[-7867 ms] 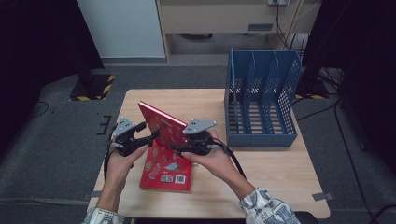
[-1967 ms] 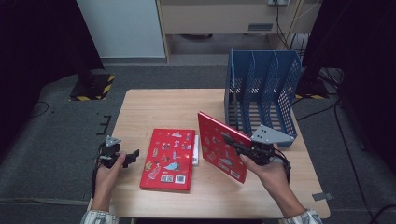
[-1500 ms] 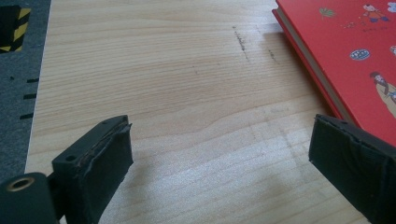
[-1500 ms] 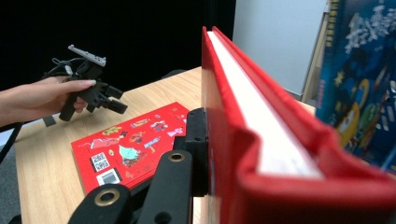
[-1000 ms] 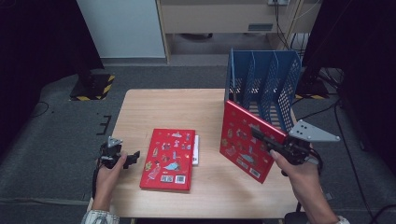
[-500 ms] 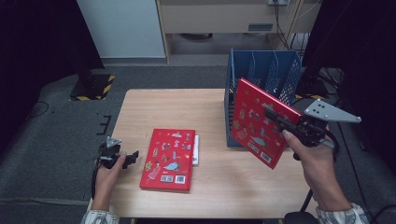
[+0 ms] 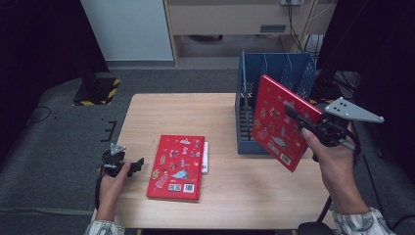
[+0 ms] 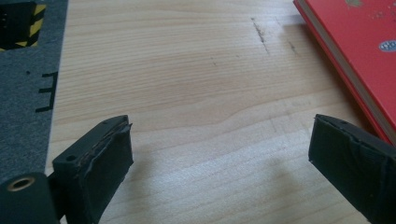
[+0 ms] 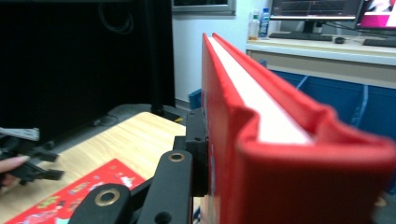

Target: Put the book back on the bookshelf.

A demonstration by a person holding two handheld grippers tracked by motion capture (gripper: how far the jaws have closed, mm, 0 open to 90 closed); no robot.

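Red and hardbound, the book (image 7: 281, 122) in our right tool (image 7: 313, 128), jaws clamped on its edge, has risen from above the worktop (image 7: 220, 110) to just before the blue file rack (image 7: 274, 68), so slotting it in looks next. Our left tool (image 7: 128, 165) idles wide open, holding nothing, beside the second book (image 7: 177, 166). From the right gripper view we see white page edges (image 9: 261, 98).

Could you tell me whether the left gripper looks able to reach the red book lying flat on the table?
Probably yes: the left gripper rests open beside the flat red book, with bare table between them.
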